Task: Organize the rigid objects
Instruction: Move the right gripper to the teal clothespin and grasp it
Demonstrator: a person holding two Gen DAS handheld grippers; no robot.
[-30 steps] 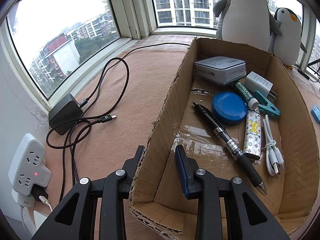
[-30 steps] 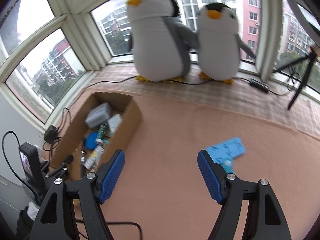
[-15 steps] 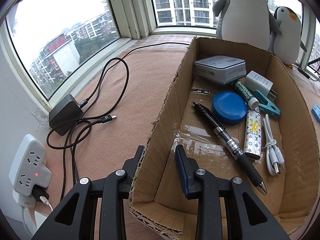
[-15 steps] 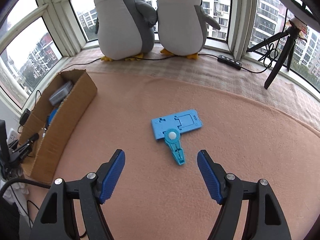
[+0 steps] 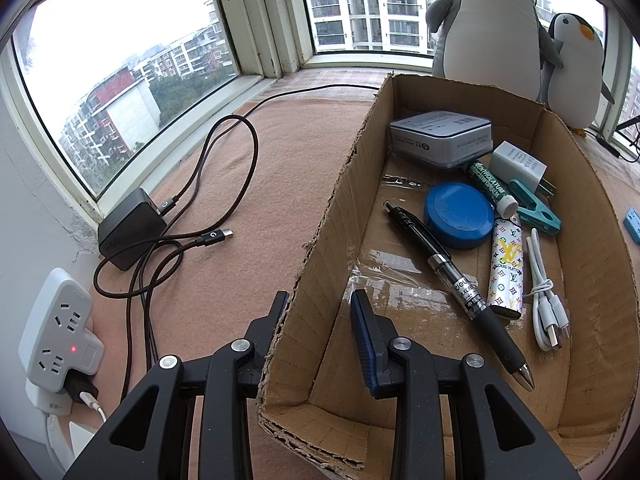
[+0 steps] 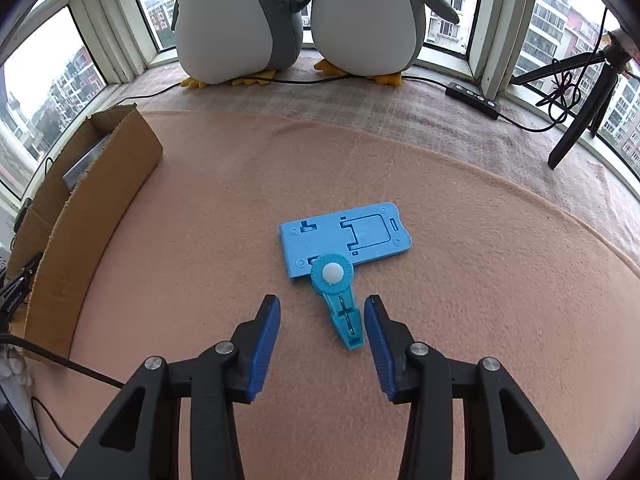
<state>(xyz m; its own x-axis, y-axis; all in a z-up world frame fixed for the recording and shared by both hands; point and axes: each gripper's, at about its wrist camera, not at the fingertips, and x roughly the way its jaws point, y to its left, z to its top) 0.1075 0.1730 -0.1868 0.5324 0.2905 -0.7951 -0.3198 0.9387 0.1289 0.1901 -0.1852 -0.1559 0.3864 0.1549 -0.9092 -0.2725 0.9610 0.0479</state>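
The right gripper (image 6: 322, 322), its fingers just narrowed but still apart, straddles the blue clip's (image 6: 338, 296) tail untouched, while the left gripper (image 5: 320, 316) pinches the box (image 5: 320, 240) wall.

Two plush penguins (image 6: 296, 12) stand side by side at 12 o'clock against the window. Black inline cable switch (image 6: 474, 100) at 1 o'clock on the sill cloth. Black tripod (image 6: 580, 112) at 2 o'clock. Black power adapter (image 5: 130, 228) at 9 o'clock, its dark cable (image 5: 224, 172) looped on the pink cloth (image 5: 280, 160). White power strip (image 5: 56, 328) at 8 o'clock, red light on.
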